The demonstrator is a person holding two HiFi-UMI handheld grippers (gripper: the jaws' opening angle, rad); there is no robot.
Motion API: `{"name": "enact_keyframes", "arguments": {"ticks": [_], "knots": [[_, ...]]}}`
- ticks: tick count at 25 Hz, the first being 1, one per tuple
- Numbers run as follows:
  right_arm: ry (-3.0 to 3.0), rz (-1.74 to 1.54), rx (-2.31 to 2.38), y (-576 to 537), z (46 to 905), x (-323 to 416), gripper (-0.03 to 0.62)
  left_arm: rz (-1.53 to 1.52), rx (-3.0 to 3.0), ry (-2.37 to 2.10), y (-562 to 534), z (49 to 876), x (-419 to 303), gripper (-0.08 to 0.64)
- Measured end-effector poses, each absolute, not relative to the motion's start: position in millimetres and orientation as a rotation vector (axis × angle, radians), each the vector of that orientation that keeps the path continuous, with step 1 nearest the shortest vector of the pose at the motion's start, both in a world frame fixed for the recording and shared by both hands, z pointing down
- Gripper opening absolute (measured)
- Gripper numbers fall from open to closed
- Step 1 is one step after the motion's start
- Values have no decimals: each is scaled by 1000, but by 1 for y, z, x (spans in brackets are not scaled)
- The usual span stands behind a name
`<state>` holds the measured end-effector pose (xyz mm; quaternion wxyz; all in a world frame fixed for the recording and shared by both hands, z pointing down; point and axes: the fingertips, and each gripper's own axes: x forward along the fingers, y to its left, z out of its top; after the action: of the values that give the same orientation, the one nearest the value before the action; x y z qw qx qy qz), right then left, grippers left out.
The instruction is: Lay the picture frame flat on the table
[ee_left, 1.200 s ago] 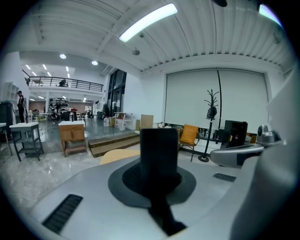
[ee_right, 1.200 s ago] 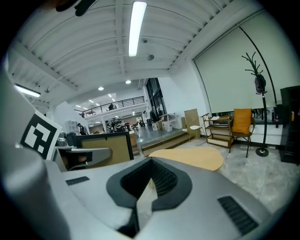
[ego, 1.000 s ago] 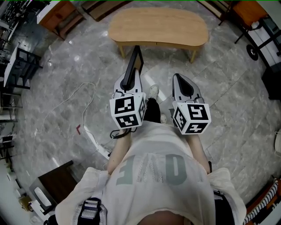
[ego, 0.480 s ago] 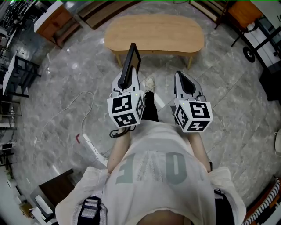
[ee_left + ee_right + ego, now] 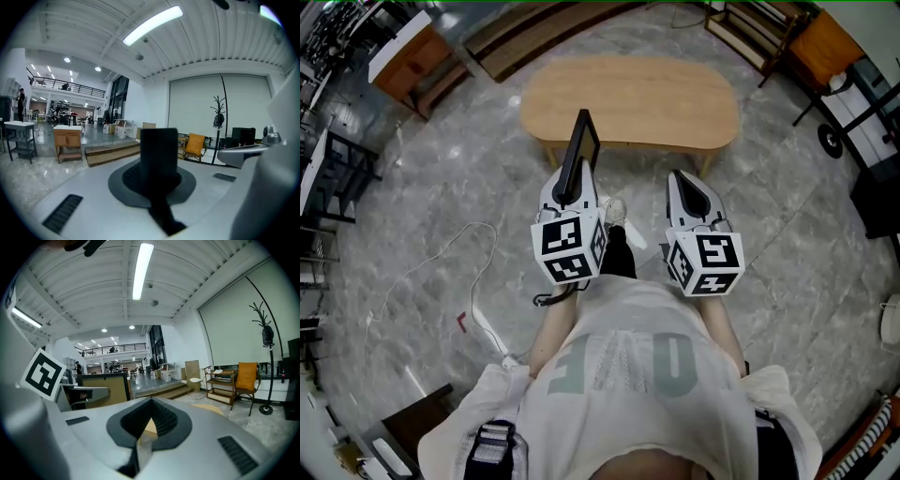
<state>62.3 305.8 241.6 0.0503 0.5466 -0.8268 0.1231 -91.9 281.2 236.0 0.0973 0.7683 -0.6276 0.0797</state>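
Left gripper (image 5: 569,190): clenched on the picture frame (image 5: 579,150); the jaws grip its lower end, and in the left gripper view the dark slab stands straight up from between the pads.
Picture frame: held in the air, upright, edge-on to the head view. It is in front of the person, to their left of centre. In that view its top overlaps the near edge of the surface (image 5: 656,94), but it does not rest on it. In the right gripper view its broad side shows a tan panel inside a dark border.
Right gripper (image 5: 682,180): jaws drawn together with nothing grasped; only a small wedge-shaped gap is left at the tip, and a tan patch shows through it. It is level with the left gripper, and the two are apart.
Marker cubes: one on each gripper, both close to the person's chest; the left cube (image 5: 570,246) is just behind the frame's held end.
Surface: an oval, light-wood table on short legs, ahead of both grippers; nothing lies on the visible top.
Floor (image 5: 441,216): grey marbled tiles. A white cable (image 5: 422,262) trails across it to the person's left.
Person: standing, in a pale printed shirt (image 5: 628,366); one shoe (image 5: 615,212) shows between the grippers.
Surroundings: a wooden cabinet with a white top (image 5: 405,49) stands at the upper left of the head view, and an orange chair (image 5: 194,144) stands by the far wall.
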Motion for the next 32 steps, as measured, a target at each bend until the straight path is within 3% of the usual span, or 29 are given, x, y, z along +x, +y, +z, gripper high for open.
{"name": "enact_keyframes", "arguments": {"ticks": [19,32], "knots": [[-2473,376,1622,43,206,-16,6,237,2345,-1748,3,206,-142,20],[-2496,365,1611,-58,207,-40,6,209,2378,-1747,-94,197,-160,20]]}}
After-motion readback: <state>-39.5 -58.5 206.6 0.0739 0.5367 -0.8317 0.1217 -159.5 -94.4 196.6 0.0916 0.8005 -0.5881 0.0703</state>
